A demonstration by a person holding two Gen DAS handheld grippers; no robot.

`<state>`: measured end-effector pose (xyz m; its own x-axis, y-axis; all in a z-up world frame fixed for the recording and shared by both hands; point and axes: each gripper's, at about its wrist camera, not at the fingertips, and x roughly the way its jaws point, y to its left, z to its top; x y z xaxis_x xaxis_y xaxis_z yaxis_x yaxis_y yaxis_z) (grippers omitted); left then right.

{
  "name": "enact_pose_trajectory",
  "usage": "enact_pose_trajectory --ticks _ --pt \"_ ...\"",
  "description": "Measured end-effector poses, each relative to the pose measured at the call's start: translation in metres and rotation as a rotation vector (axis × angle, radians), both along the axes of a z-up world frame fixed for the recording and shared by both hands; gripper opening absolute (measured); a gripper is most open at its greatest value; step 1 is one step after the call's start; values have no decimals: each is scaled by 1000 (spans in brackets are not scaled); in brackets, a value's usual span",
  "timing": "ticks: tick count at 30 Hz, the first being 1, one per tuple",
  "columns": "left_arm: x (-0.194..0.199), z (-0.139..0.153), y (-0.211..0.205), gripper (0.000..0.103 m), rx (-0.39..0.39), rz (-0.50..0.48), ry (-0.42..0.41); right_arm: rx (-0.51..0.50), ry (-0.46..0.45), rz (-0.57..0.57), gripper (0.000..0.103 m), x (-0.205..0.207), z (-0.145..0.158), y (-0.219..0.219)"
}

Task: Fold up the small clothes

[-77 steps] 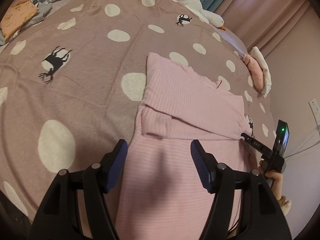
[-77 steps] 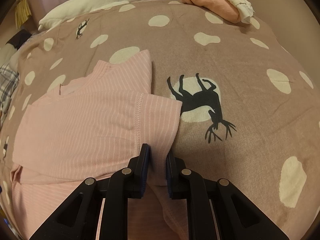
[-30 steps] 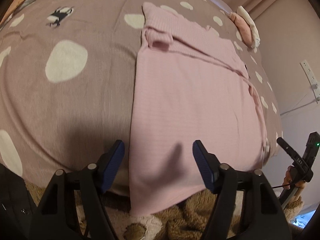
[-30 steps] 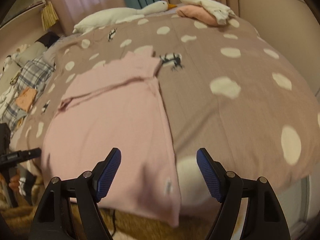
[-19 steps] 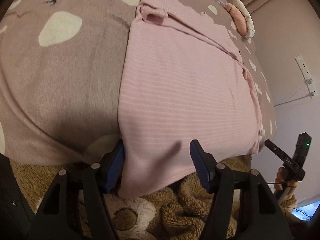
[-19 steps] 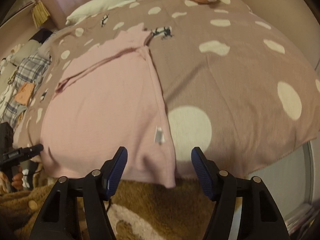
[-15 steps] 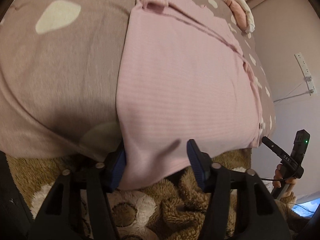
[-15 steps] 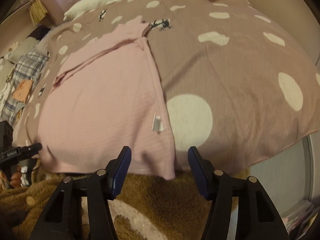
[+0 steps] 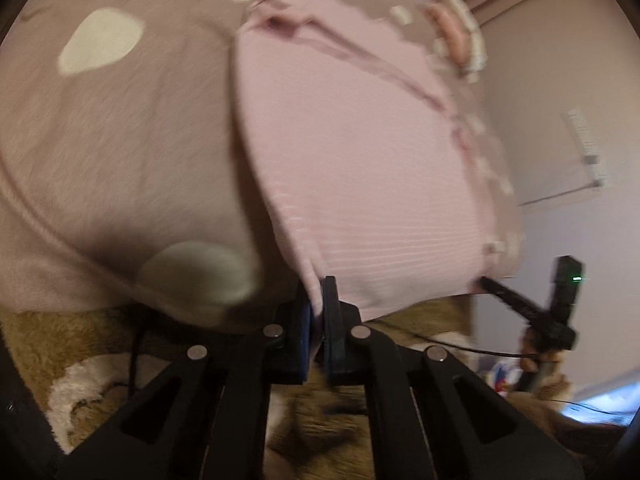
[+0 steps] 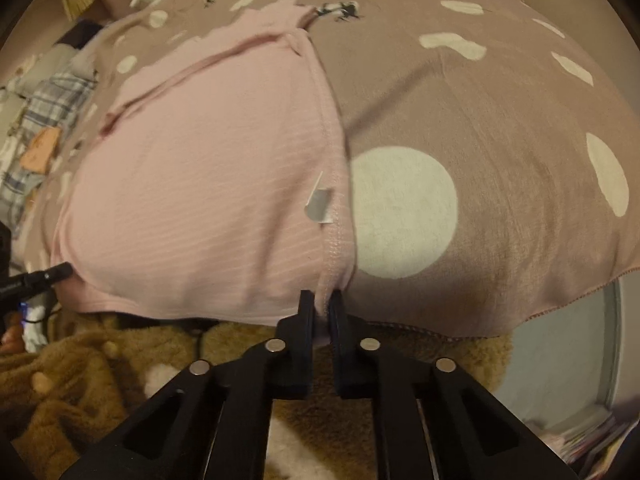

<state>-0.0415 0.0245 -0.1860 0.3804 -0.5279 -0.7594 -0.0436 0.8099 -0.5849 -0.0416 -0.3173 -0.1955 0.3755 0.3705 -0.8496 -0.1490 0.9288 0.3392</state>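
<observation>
A pink ribbed shirt (image 10: 208, 184) lies flat on the spotted bedspread (image 10: 480, 100), hem at the bed's edge. The left claw (image 9: 316, 312) pinches one hem corner, the right claw (image 10: 322, 308) the other, below a small white tag (image 10: 320, 204).

We see a bed under a mauve spotted bedspread (image 10: 500, 92); brown fleece (image 10: 80, 380) at 7 o'clock, plain wall (image 9: 560, 60) with socket strip (image 9: 586, 142) at 3 o'clock.
</observation>
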Motion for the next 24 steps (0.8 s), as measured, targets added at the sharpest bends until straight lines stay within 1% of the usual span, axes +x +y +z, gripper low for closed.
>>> enact_pose_trajectory --ticks 2,4,6,8,11,13,14,16,17,20,22,24 --pt "3 9 3 3 -47 9 -22 41 -43 33 8 -2 14 3" --pt "10 20 9 3 -110 21 -54 84 -83 39 8 0 27 3" --pt "16 28 9 3 -130 28 -80 143 -106 34 8 6 35 -1" --pt "23 35 11 3 -168 39 -98 181 -125 19 8 14 40 -6" --pt "37 41 21 3 -201 86 -121 241 -160 0 8 27 47 -8" --pt "48 38 30 3 -217 132 -108 299 -164 -33 8 40 50 -10" --pt "56 35 36 3 -244 151 -98 313 -165 -52 7 47 50 -8" --pt "66 31 43 3 -287 170 -85 330 -170 -110 2 61 46 -13" --pt "69 29 47 3 -296 180 -79 340 -164 -124 2 67 45 -12" --pt "81 26 52 3 -237 217 -66 373 -130 -142 2 85 35 -13" --pt "88 25 56 0 -220 242 -60 350 -115 -153 2 91 30 -11" --pt "92 22 61 0 -212 265 -54 312 -102 -156 2 92 28 -9"
